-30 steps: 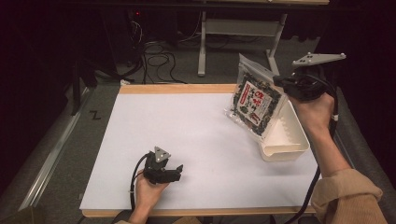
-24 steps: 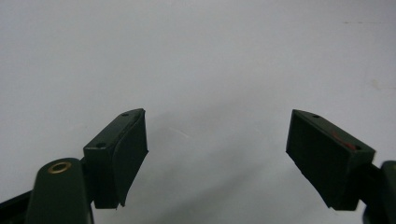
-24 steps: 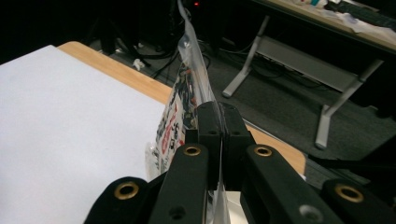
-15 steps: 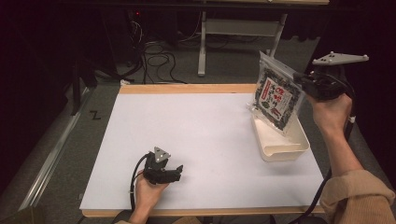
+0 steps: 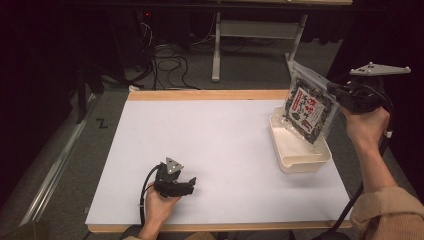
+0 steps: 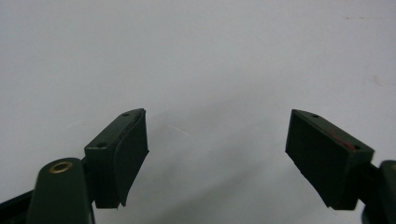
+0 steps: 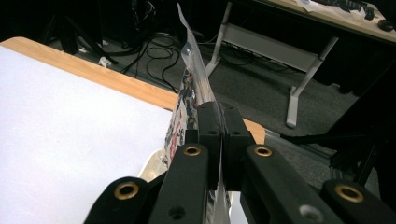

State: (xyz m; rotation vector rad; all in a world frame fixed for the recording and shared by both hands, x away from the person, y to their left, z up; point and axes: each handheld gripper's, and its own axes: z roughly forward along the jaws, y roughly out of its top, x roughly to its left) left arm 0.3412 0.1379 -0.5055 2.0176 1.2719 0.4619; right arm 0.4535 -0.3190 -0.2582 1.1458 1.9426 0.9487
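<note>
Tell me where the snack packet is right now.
In the high view the snack packet hangs at the table's far right, pinched by the right gripper and held tilted just above the white tray.

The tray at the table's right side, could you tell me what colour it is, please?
Cream-white, plain; the tray shows best in the high view.

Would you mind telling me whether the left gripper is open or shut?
Open: the left gripper has its jaws wide apart, with bare white table between them.
</note>
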